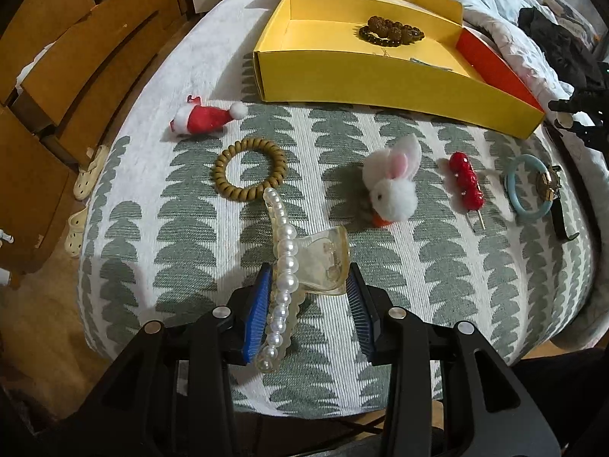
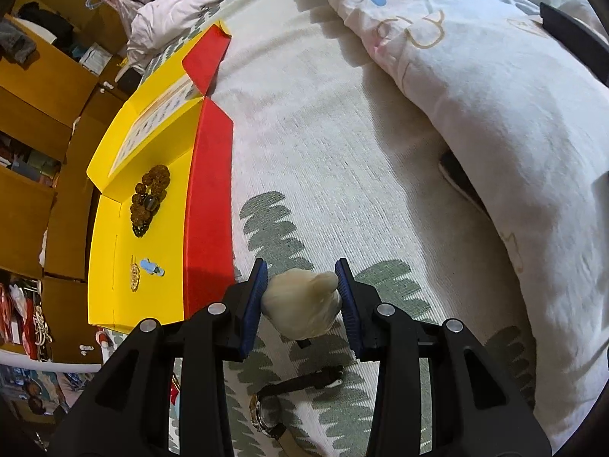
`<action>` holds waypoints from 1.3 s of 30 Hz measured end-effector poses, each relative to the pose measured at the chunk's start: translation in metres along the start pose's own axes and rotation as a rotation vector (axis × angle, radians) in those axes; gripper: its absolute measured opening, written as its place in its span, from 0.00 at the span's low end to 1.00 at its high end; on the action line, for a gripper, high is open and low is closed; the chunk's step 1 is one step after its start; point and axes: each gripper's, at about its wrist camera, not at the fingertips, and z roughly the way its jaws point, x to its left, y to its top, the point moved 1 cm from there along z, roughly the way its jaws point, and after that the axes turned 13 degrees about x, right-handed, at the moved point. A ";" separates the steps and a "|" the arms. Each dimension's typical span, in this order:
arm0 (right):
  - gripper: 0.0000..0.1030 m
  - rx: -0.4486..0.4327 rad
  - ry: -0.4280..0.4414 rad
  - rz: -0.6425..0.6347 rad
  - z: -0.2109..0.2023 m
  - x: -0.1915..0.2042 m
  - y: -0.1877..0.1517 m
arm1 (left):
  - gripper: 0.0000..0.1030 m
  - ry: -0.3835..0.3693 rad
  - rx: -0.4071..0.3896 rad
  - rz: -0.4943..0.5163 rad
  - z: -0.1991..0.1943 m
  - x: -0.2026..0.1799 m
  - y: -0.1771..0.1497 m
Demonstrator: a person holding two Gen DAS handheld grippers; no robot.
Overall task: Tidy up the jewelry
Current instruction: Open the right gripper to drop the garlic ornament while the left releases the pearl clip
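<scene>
My left gripper [image 1: 309,304] is shut on a clear hair claw clip with a row of pearls [image 1: 300,262], held just above the patterned bedspread. My right gripper [image 2: 301,297] is shut on a cream, rounded ornament [image 2: 300,310], held above the bed beside the box's red side. The yellow box [image 1: 342,76] lies open ahead and holds brown bead bracelets [image 1: 392,30]; it also shows in the right wrist view [image 2: 152,175] with the bracelets [image 2: 148,198], a small blue charm [image 2: 151,266] and a gold chain [image 2: 134,278].
On the bedspread lie a santa-hat clip [image 1: 205,116], a brown coil hair tie [image 1: 249,169], a white bunny pompom [image 1: 394,184], a red berry stick [image 1: 466,182], a blue bangle [image 1: 527,186] and a watch [image 2: 266,415]. A duvet [image 2: 495,95] lies right; wooden drawers [image 1: 57,76] left.
</scene>
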 end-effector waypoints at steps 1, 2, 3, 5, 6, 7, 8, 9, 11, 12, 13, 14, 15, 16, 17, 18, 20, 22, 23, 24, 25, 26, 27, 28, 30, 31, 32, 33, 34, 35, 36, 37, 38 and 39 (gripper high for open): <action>0.37 -0.001 0.001 -0.002 0.001 0.000 0.000 | 0.39 0.001 0.003 0.000 0.002 0.000 0.001; 0.37 0.000 0.002 -0.005 0.003 0.001 0.001 | 0.39 0.004 0.006 0.001 0.003 -0.001 0.000; 0.37 0.004 0.002 -0.005 0.005 0.000 0.002 | 0.39 0.006 0.008 0.001 0.004 -0.001 0.001; 0.37 0.014 -0.001 -0.001 0.012 -0.001 0.004 | 0.39 0.006 0.013 0.001 0.007 -0.002 0.002; 0.37 0.019 -0.004 0.001 0.015 -0.002 0.005 | 0.39 0.007 0.014 0.002 0.008 -0.003 0.002; 0.37 0.025 -0.007 0.003 0.018 -0.002 0.006 | 0.39 0.007 0.011 0.003 0.008 -0.003 0.002; 0.37 0.023 -0.006 0.003 0.019 -0.002 0.007 | 0.41 0.006 0.008 0.002 0.007 -0.002 0.002; 0.37 0.019 -0.005 0.002 0.019 -0.002 0.008 | 0.46 0.011 0.007 0.001 0.007 -0.002 0.003; 0.37 0.017 -0.005 -0.010 0.020 0.001 0.009 | 0.57 0.015 0.000 -0.005 0.005 -0.001 0.004; 0.38 0.017 -0.005 -0.014 0.020 0.002 0.010 | 0.60 0.009 -0.007 -0.008 0.003 0.000 0.004; 0.39 0.015 -0.008 -0.019 0.020 0.003 0.010 | 0.61 0.002 -0.012 -0.009 0.001 0.000 0.005; 0.40 0.012 -0.014 -0.021 0.020 0.004 0.010 | 0.61 -0.001 -0.015 -0.009 0.000 0.000 0.006; 0.41 0.008 -0.017 -0.018 0.020 0.004 0.011 | 0.63 -0.004 -0.021 -0.009 -0.003 0.001 0.006; 0.42 0.007 -0.021 -0.013 0.021 0.003 0.012 | 0.63 -0.006 -0.026 -0.012 -0.004 0.001 0.006; 0.44 0.011 -0.031 -0.005 0.022 0.002 0.012 | 0.63 -0.009 -0.028 -0.015 -0.005 0.002 0.007; 0.47 0.012 -0.033 -0.001 0.022 0.000 0.013 | 0.63 -0.013 -0.028 -0.017 -0.006 0.003 0.007; 0.51 0.011 -0.036 0.007 0.023 -0.001 0.013 | 0.63 -0.019 -0.033 -0.020 -0.009 0.003 0.007; 0.55 0.009 -0.046 0.005 0.022 0.000 0.013 | 0.63 -0.019 -0.042 -0.020 -0.012 0.004 0.007; 0.57 0.005 -0.050 0.000 0.020 0.001 0.013 | 0.63 -0.020 -0.047 -0.020 -0.014 0.004 0.007; 0.59 0.001 -0.051 -0.003 0.019 0.002 0.012 | 0.63 -0.021 -0.056 -0.020 -0.016 0.004 0.007; 0.60 -0.005 -0.053 -0.006 0.017 0.004 0.012 | 0.63 -0.021 -0.064 -0.023 -0.018 0.005 0.007; 0.61 -0.014 -0.056 -0.010 0.014 0.005 0.011 | 0.63 -0.023 -0.075 -0.026 -0.021 0.005 0.008; 0.61 -0.020 -0.056 -0.016 0.012 0.007 0.010 | 0.63 -0.027 -0.087 -0.025 -0.025 0.005 0.009; 0.62 -0.025 -0.056 -0.019 0.010 0.009 0.010 | 0.63 -0.031 -0.094 -0.023 -0.028 0.006 0.011; 0.62 -0.043 -0.058 -0.024 0.004 0.012 0.008 | 0.65 -0.039 -0.118 -0.032 -0.035 0.008 0.015; 0.62 -0.053 -0.060 -0.031 0.001 0.015 0.008 | 0.65 -0.043 -0.131 -0.035 -0.039 0.009 0.017; 0.62 -0.057 -0.061 -0.036 0.000 0.016 0.008 | 0.66 -0.046 -0.139 -0.035 -0.042 0.009 0.020; 0.63 -0.066 -0.055 -0.039 -0.003 0.019 0.007 | 0.66 -0.051 -0.158 -0.037 -0.047 0.010 0.024; 0.63 -0.072 -0.052 -0.041 -0.005 0.022 0.007 | 0.66 -0.050 -0.174 -0.036 -0.051 0.009 0.028; 0.63 -0.075 -0.049 -0.048 -0.007 0.025 0.006 | 0.67 -0.042 -0.187 -0.035 -0.054 0.009 0.034; 0.63 -0.081 -0.048 -0.059 -0.009 0.029 0.006 | 0.67 -0.040 -0.194 -0.033 -0.056 0.008 0.039; 0.63 -0.089 -0.049 -0.070 -0.012 0.034 0.005 | 0.67 -0.041 -0.202 -0.030 -0.058 0.007 0.044; 0.64 -0.098 -0.051 -0.086 -0.014 0.040 0.004 | 0.67 -0.041 -0.213 -0.024 -0.060 0.005 0.051; 0.65 -0.098 -0.055 -0.099 -0.015 0.046 0.003 | 0.67 -0.036 -0.219 -0.018 -0.062 0.003 0.056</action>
